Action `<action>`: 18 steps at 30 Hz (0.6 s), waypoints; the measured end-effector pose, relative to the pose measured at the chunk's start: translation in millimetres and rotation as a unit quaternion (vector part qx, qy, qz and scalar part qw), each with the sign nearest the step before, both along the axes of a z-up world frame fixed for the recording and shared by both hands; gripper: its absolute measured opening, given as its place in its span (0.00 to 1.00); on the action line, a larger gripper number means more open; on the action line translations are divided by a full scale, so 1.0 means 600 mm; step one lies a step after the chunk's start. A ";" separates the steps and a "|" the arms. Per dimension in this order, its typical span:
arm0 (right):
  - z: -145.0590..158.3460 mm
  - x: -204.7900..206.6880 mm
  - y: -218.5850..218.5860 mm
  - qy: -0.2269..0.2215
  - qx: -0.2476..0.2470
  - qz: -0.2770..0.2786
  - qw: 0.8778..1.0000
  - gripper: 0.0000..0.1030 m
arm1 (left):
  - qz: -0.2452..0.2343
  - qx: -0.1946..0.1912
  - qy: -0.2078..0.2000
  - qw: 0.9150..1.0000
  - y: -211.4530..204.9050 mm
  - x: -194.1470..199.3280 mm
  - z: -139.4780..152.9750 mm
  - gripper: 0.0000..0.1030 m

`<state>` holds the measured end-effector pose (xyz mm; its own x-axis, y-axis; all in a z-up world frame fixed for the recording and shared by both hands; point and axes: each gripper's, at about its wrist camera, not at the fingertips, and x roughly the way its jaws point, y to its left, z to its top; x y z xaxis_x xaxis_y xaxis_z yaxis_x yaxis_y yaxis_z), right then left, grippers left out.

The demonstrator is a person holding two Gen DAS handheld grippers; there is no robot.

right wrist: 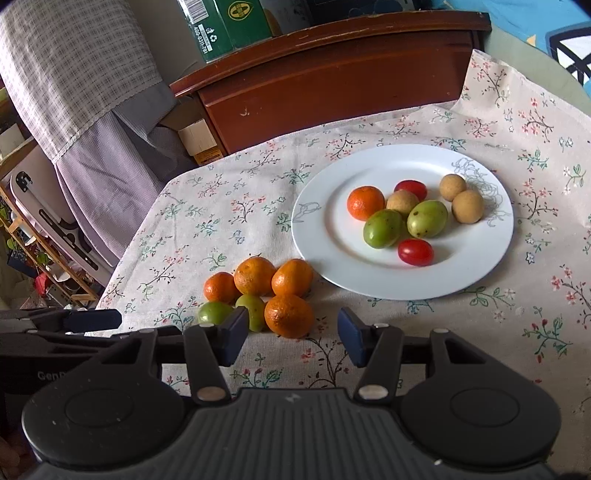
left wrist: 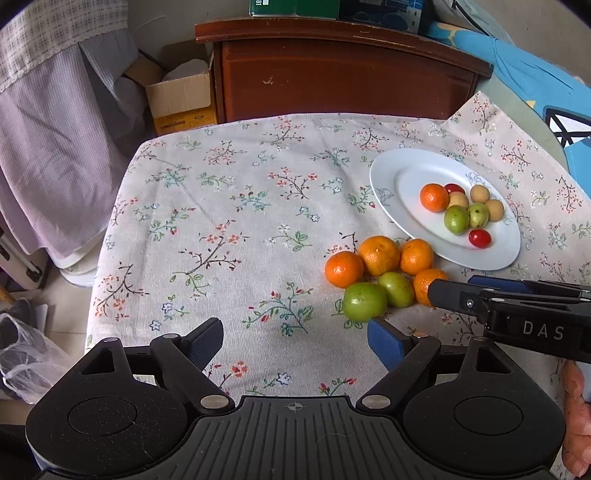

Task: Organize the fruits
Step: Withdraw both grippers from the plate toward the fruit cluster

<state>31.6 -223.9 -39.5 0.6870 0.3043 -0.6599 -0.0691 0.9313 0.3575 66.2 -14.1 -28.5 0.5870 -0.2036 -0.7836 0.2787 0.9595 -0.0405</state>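
tablecloth [left wrist: 229,206]: floral print, beige-ish, covers the whole table
cabinet [left wrist: 332,74]: dark red-brown wood, right behind the table
green box [right wrist: 225,26]: sitting on top of the cabinet
cardboard box [left wrist: 181,99]: open, on the floor left of the cabinet
checkered cloth [right wrist: 74,55]: draped at far left
plastic bag [left wrist: 26,362]: crumpled, lower left on the floor

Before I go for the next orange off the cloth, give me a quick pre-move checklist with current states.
1. Right gripper open and empty: ok.
2. Left gripper open and empty: ok.
3. Nearest orange just ahead of the right gripper, top unobstructed: ok.
4. Green fruit touching that orange; may get nudged: not ok.
5. Plate has bare space on its left: ok.
6. Grippers clear of each other: cannot tell.
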 end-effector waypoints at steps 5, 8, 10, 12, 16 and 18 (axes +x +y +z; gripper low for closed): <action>-0.015 0.015 0.003 0.007 0.001 -0.004 1.000 0.51 | -0.003 -0.001 -0.001 1.000 -0.001 0.003 -0.006 0.84; -0.021 0.019 0.004 0.010 0.005 -0.003 1.000 0.42 | -0.012 -0.005 -0.003 1.000 -0.007 0.003 -0.010 0.83; -0.021 0.020 0.004 0.006 0.009 0.001 1.000 0.37 | -0.020 -0.008 -0.006 1.000 -0.012 0.003 -0.013 0.83; -0.021 0.020 0.005 0.007 0.015 0.005 1.000 0.31 | -0.027 -0.014 -0.007 1.000 -0.017 0.004 -0.015 0.83; -0.016 0.019 0.001 0.013 0.011 -0.004 1.000 0.31 | -0.037 -0.022 -0.013 0.999 -0.024 0.006 -0.019 0.82; -0.011 0.016 -0.005 0.017 0.016 -0.011 1.000 0.31 | -0.040 -0.031 -0.015 0.999 -0.026 0.009 -0.020 0.82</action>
<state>41.4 -227.0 -46.3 0.6707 0.3111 -0.6734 -0.0356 0.9203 0.3897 71.7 -29.5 -40.7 0.5905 -0.2988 -0.7496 0.3568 0.9299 -0.0896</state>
